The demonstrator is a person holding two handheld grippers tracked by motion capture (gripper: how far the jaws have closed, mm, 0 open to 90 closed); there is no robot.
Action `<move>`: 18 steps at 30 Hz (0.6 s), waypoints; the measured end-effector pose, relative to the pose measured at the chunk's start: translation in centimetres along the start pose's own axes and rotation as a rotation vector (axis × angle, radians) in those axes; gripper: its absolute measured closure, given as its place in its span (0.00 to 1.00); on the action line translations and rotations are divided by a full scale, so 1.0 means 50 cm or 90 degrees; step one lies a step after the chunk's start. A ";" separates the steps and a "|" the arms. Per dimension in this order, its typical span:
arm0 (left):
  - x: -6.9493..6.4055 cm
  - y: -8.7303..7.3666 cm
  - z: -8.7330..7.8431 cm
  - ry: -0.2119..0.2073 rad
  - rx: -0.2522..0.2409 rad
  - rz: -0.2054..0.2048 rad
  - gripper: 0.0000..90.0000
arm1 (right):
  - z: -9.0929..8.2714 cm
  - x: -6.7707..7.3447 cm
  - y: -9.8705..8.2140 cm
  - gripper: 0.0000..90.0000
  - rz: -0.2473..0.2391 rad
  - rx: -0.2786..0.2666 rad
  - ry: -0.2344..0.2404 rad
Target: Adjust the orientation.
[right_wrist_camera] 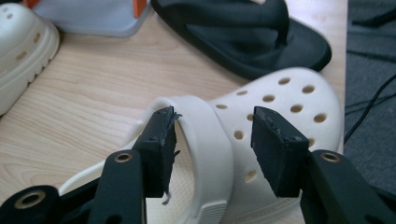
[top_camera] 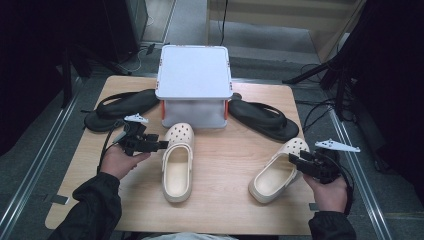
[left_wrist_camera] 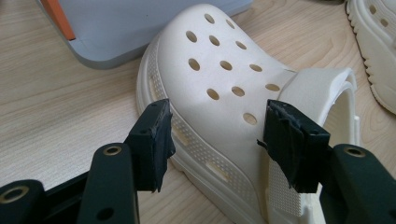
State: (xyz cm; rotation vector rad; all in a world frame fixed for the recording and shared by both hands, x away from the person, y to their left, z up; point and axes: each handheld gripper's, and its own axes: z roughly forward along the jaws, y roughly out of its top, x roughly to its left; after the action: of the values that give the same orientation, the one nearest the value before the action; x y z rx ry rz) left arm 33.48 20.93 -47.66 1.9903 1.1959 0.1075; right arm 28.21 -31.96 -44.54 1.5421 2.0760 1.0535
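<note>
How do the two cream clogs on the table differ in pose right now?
The left clog lies straight, toe toward the storage box; the right clog is angled, toe toward the black sandal. The left tongs sit beside the left clog's toe; the right tongs reach the right clog's strap. Both stand upright.

Two cream perforated clogs — left clog (top_camera: 178,161) upright, toe away; right clog (top_camera: 279,171) angled — well apart on the counter (top_camera: 225,210)

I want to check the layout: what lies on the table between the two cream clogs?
Nothing. In the high view, bare wooden tabletop separates the left cream clog from the right cream clog. The grey box stands farther back.
</note>
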 end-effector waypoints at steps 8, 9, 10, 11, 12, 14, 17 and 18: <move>0.004 0.000 -0.001 -0.006 -0.002 -0.011 0.47 | 0.043 0.002 -0.007 0.55 -0.008 0.037 -0.018; 0.004 0.000 -0.001 -0.006 -0.002 -0.011 0.47 | 0.043 0.002 -0.007 0.55 -0.008 0.037 -0.018; 0.004 0.000 0.000 -0.005 0.000 -0.009 0.47 | 0.047 0.004 -0.007 0.56 -0.015 0.040 -0.029; 0.004 0.000 0.000 -0.005 0.000 -0.009 0.47 | 0.047 0.004 -0.007 0.56 -0.015 0.040 -0.029; 0.004 0.000 0.000 -0.006 0.001 -0.009 0.47 | 0.050 0.005 -0.008 0.56 -0.020 0.039 -0.036; 0.004 0.000 0.000 -0.006 0.001 -0.008 0.47 | 0.057 0.007 -0.011 0.59 -0.029 0.037 -0.052; 0.004 0.001 0.000 -0.006 0.002 -0.008 0.47 | 0.060 0.008 -0.012 0.62 -0.032 0.038 -0.058; 0.004 0.000 0.001 -0.006 0.001 -0.009 0.47 | 0.060 0.008 -0.013 0.64 -0.037 0.038 -0.062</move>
State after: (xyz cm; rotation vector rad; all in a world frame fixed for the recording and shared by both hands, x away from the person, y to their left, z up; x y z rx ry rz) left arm 33.62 21.07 -47.73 1.9821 1.2044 0.0900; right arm 29.61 -30.58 -46.96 1.5202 2.0898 0.8866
